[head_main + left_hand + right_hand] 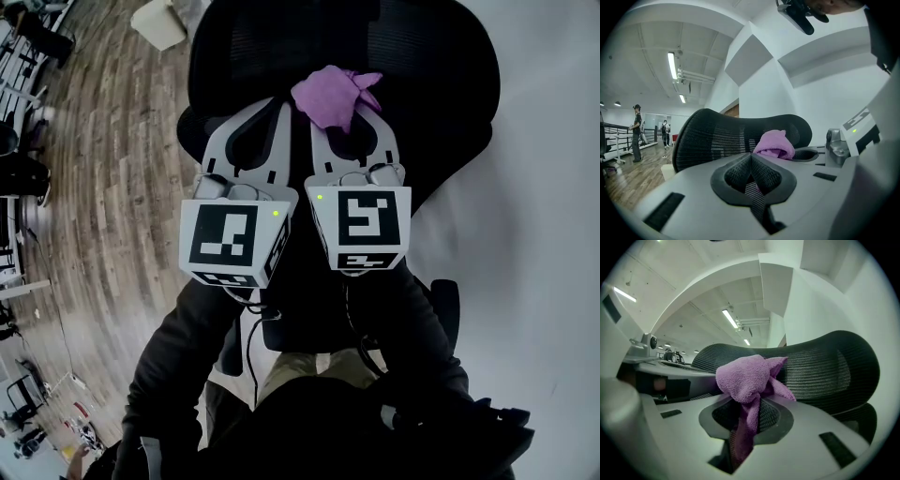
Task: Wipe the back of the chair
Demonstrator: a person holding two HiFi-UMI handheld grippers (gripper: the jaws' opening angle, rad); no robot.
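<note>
One purple cloth (328,94), black mesh chair back (422,56).
My right gripper (757,401) pinches it; my left gripper (751,155) sits closed, empty.

You are looking down at a wood-plank floor (94,141) stretching toward nine o'clock. A white wall (548,141) is filling three o'clock, and ceiling strip lights (671,65) are glowing overhead.

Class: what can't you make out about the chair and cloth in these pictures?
1. Head view: the chair's lower part, hidden under the left gripper, right gripper and the person's arms.
2. All views: whether the purple cloth touches the chair back; it only overlaps it.
3. Left gripper view: distant people, too small.
</note>
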